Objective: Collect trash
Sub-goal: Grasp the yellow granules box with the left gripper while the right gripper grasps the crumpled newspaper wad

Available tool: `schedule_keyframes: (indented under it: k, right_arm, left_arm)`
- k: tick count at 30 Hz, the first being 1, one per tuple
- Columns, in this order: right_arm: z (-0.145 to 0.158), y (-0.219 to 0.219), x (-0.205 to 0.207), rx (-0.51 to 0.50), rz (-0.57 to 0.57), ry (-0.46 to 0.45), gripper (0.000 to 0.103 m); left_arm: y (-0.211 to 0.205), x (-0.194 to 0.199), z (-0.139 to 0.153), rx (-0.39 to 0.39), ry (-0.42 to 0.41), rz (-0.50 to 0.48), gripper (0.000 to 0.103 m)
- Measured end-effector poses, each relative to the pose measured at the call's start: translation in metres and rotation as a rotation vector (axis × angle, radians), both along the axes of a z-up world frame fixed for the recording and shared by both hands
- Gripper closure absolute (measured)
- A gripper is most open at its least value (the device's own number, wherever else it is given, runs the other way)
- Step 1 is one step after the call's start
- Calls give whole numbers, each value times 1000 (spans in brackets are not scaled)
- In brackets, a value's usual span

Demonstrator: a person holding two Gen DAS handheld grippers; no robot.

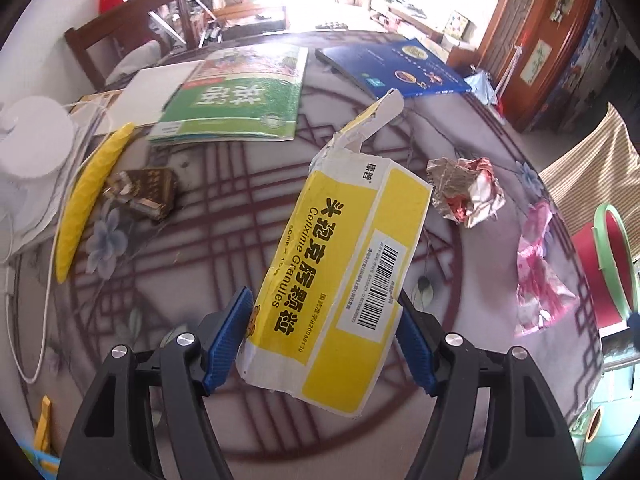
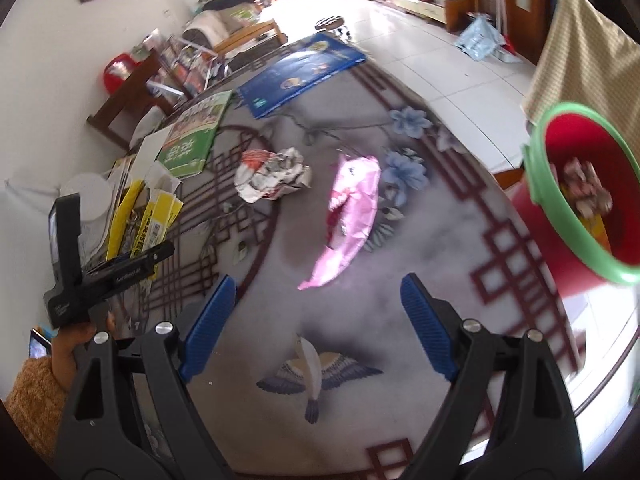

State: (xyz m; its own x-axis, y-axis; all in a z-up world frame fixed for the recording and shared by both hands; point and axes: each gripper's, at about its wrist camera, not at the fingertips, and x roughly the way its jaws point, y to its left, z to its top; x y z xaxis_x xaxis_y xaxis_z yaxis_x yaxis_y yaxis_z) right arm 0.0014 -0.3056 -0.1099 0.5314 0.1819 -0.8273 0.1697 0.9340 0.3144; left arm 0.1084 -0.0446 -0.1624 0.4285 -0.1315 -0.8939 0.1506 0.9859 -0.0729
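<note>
My left gripper [image 1: 324, 320] is shut on a torn yellow and white medicine box [image 1: 340, 264] and holds it above the table. A crumpled foil wrapper [image 1: 466, 190] and a pink wrapper [image 1: 538, 276] lie to its right. In the right wrist view my right gripper [image 2: 316, 300] is open and empty above the table, with the pink wrapper [image 2: 352, 216] just beyond its fingertips and the crumpled wrapper [image 2: 272, 176] further on. A red bin with a green rim [image 2: 576, 200] stands at the table's right edge and holds some trash. The left gripper with the box [image 2: 156, 220] shows at the left.
A green book [image 1: 236, 96] and a blue book [image 1: 396, 68] lie at the far side of the patterned tablecloth [image 1: 200, 264]. A yellow strip [image 1: 88, 196], a dark packet [image 1: 144, 192] and a white round object [image 1: 32, 136] lie at the left. A wooden chair [image 1: 120, 40] stands behind.
</note>
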Motion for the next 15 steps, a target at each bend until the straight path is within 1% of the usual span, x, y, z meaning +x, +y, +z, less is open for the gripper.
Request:
schedule_keyframes:
  k: [5, 9, 15]
  right_arm:
    - [1, 16, 31, -44, 74, 10, 19]
    - [-7, 25, 57, -73, 114, 28, 19]
    - [-18, 47, 111, -89, 169, 31, 19]
  left_arm:
    - [21, -22, 0, -41, 8, 64, 36]
    - [38, -30, -8, -81, 40, 127, 36]
    - [49, -32, -17, -99, 61, 146, 36]
